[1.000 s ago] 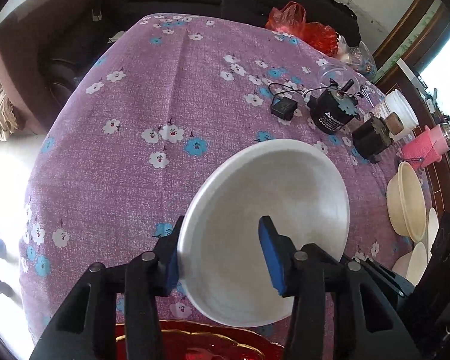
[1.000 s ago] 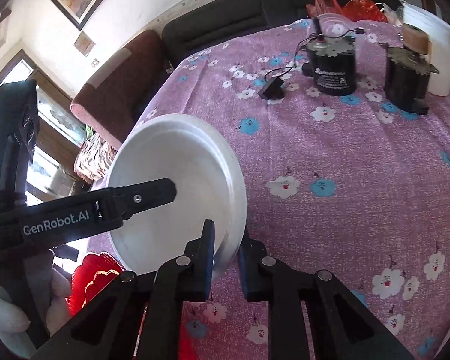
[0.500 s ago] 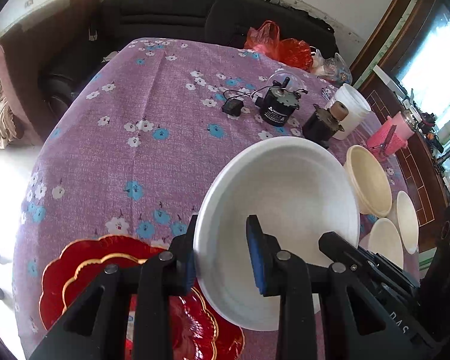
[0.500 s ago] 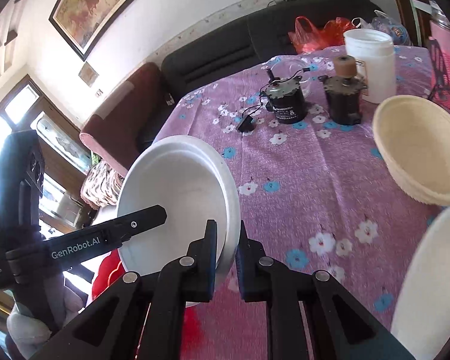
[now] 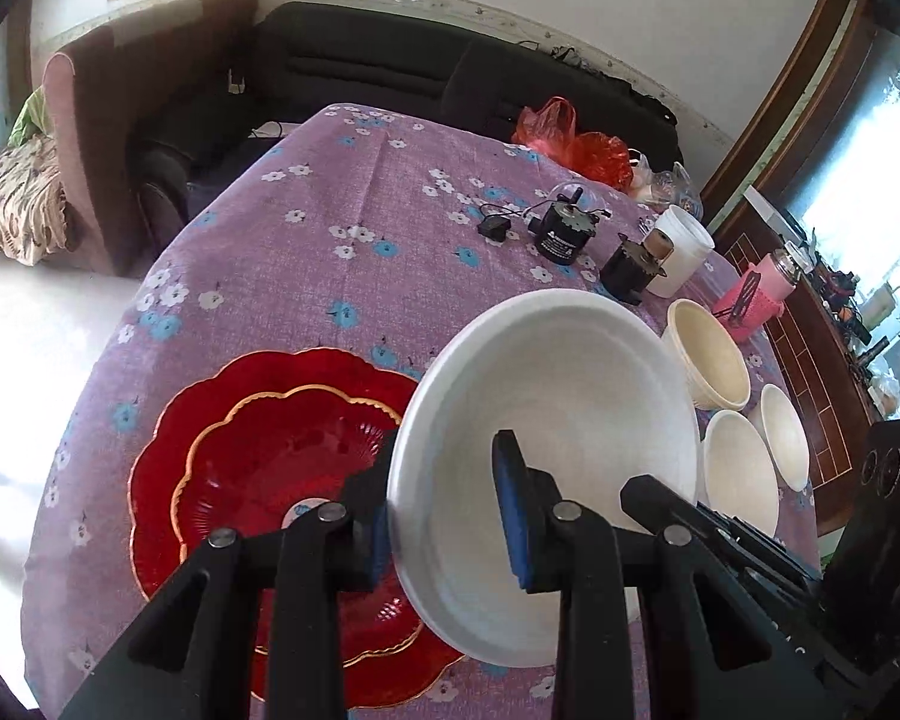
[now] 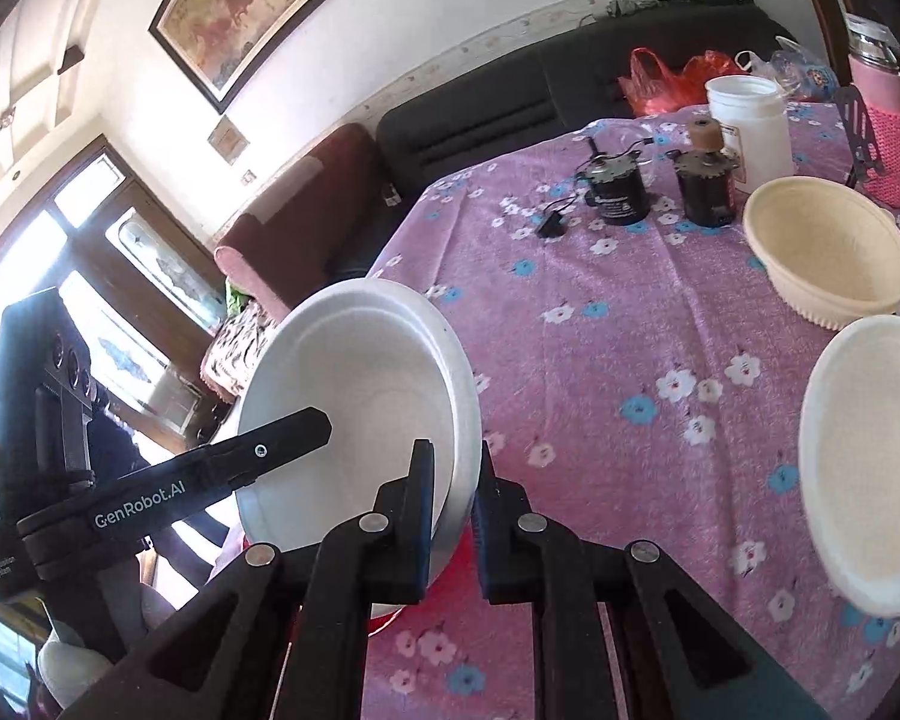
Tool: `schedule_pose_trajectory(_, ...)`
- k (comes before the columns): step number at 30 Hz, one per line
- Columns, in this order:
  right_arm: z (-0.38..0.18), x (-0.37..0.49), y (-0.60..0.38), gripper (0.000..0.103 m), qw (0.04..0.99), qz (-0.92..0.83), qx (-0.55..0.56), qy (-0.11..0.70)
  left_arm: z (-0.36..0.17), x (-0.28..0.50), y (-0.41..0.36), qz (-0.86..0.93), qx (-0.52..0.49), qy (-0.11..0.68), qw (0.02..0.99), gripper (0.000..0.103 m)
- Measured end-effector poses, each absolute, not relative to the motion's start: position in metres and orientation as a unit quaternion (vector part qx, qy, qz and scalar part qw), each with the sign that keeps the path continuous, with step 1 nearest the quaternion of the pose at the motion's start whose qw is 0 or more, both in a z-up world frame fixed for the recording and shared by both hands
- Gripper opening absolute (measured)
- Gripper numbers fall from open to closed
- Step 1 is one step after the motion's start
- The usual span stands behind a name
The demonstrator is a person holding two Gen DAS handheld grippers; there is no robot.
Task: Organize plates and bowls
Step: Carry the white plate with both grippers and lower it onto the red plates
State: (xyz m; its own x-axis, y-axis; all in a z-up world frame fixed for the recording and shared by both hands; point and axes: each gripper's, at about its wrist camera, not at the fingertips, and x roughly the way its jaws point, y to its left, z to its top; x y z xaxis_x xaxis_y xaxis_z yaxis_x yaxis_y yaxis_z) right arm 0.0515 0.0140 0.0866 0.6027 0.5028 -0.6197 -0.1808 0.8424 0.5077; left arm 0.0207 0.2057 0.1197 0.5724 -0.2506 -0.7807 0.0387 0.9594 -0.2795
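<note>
A deep white plate (image 5: 570, 420) hangs tilted in the air between both grippers. My left gripper (image 5: 444, 468) is shut on its left rim, one blue pad inside and one outside. My right gripper (image 6: 455, 468) is shut on the opposite rim of the white plate (image 6: 360, 384). Its black finger (image 5: 648, 492) shows at the plate's right in the left wrist view. Below the plate, two red gold-edged plates (image 5: 258, 438) lie stacked on the purple flowered tablecloth (image 5: 330, 228). A ribbed cream bowl (image 6: 828, 252) and smaller cream bowls (image 5: 738, 468) stand to the right.
At the table's far side stand two black motors (image 5: 561, 234), a white jar (image 5: 681, 252), a pink bottle (image 6: 882, 126) and a red plastic bag (image 5: 570, 144). A dark sofa (image 5: 360, 78) and a brown armchair (image 5: 102, 120) lie beyond the table edge.
Both grippers have risen and drawn back with the white plate. The red plates have come into full view beneath it. The left jaws have narrowed on the rim.
</note>
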Motion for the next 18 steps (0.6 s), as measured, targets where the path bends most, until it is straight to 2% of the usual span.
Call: schedule_pose_trajectory(18, 0.029, 0.068, 0.099, 0.013, 0.836, 0.217, 0.155, 0.48, 0.049, 0.014, 0.279, -0.004, -0.154, 0.494, 0.856, 0.029)
